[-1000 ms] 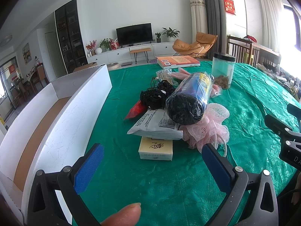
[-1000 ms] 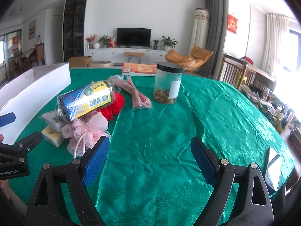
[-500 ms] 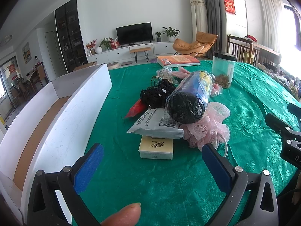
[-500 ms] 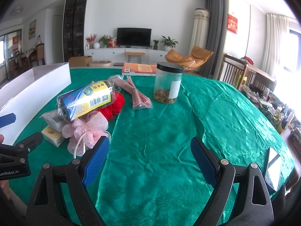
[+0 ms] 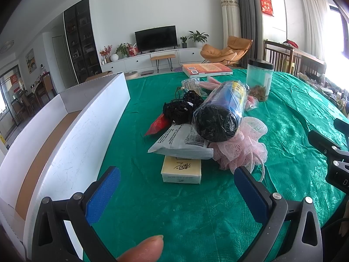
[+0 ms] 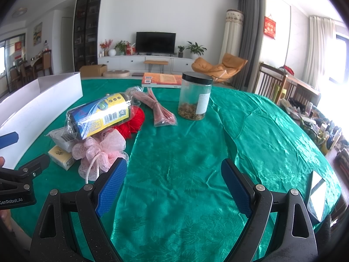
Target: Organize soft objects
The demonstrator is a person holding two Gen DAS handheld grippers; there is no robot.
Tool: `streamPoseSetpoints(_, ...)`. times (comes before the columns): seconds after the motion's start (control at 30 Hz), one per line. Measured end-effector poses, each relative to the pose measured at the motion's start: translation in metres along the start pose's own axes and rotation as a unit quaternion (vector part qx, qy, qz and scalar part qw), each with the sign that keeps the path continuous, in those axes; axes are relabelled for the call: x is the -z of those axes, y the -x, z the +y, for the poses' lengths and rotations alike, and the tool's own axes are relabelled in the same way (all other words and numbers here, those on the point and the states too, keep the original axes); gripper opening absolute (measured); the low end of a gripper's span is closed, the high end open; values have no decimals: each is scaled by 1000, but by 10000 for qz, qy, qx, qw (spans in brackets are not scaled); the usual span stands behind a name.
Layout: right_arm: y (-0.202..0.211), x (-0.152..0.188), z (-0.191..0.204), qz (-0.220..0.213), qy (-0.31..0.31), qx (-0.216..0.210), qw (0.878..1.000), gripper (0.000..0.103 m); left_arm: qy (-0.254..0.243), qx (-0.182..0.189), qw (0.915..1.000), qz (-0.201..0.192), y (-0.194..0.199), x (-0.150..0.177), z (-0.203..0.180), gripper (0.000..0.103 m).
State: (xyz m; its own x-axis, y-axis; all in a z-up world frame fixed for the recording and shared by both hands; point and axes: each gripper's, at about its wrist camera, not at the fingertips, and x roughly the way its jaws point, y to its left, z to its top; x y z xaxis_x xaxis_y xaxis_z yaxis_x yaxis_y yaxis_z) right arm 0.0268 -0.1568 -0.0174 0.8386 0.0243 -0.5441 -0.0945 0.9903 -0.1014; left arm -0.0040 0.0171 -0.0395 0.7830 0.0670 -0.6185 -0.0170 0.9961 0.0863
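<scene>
Both tools hang spread and empty over the green desk [image 6: 185, 152]: left tool [image 5: 176, 187] facing the heap, right tool [image 6: 172, 183] beside it. Pink mesh pouf [image 5: 242, 150] sits nearest, probably pinned under the wrapped roll [image 5: 220, 111]; pinch low, lift gently, swing to the white box [image 5: 65, 135].

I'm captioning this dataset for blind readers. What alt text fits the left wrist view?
An open left gripper with blue fingers hovers over a green tablecloth, facing a pile: a wrapped black roll on a pink mesh sponge, a grey packet and a small yellow box. A long white box stands to the left.
</scene>
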Motion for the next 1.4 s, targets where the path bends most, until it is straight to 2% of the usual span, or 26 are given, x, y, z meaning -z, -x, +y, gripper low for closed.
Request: streamPoseSetpoints(1.4,0,0,1,6,8,3,10000,90,-10,-14,9999,113,-4,3,-1,103)
